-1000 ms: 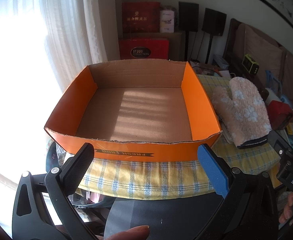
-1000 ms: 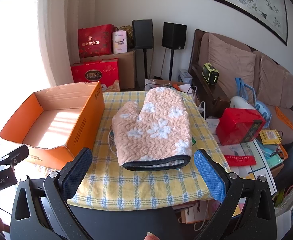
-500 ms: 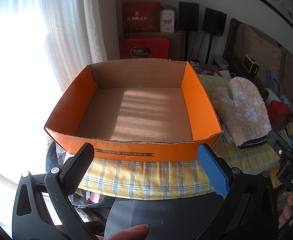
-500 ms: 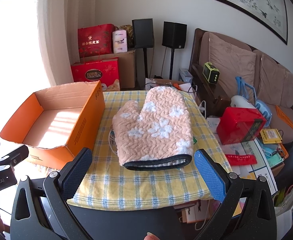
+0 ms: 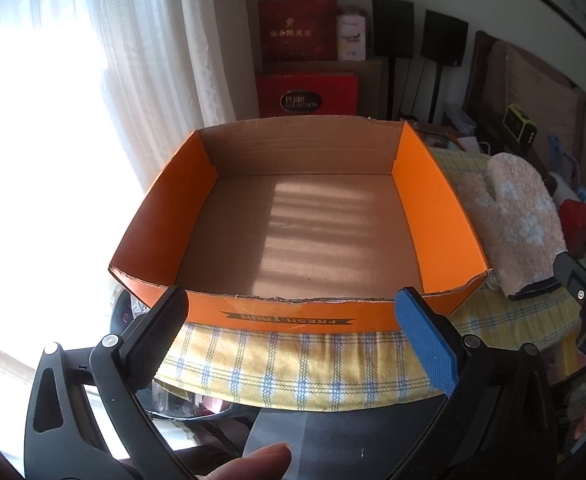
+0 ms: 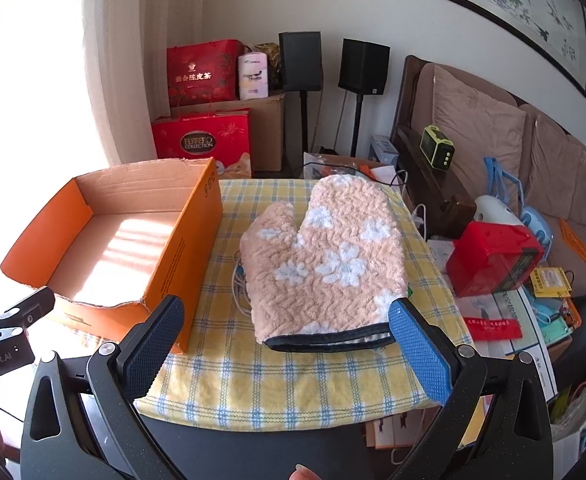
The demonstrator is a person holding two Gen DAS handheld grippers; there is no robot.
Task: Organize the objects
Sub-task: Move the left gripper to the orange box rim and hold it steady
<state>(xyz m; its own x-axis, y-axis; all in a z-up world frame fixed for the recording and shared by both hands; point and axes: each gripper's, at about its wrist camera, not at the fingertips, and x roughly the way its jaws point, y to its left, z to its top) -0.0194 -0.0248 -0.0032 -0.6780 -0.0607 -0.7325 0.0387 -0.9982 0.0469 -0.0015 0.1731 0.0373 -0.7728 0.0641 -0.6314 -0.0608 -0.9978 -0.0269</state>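
Left wrist view, tongs: left tongs spread wide, holding nothing, facing the near wall of the orange box.
Left wrist view, box: corrugated cardboard, stiff, torn rim, shallow, nothing inside; sits on the checked cloth.
Left wrist view, mitt: oven mitt lies just beside the box's right wall.
Right wrist view, tongs: right tongs wide open, holding nothing, just short of the mitt's cuff.
Right wrist view, mitt: oven mitt flat on the clothed counter, cuff toward the camera.
Handling: fleecy, soft, likely light and floppy; will sag.
Grip point: the dark bound cuff, probably firmest.
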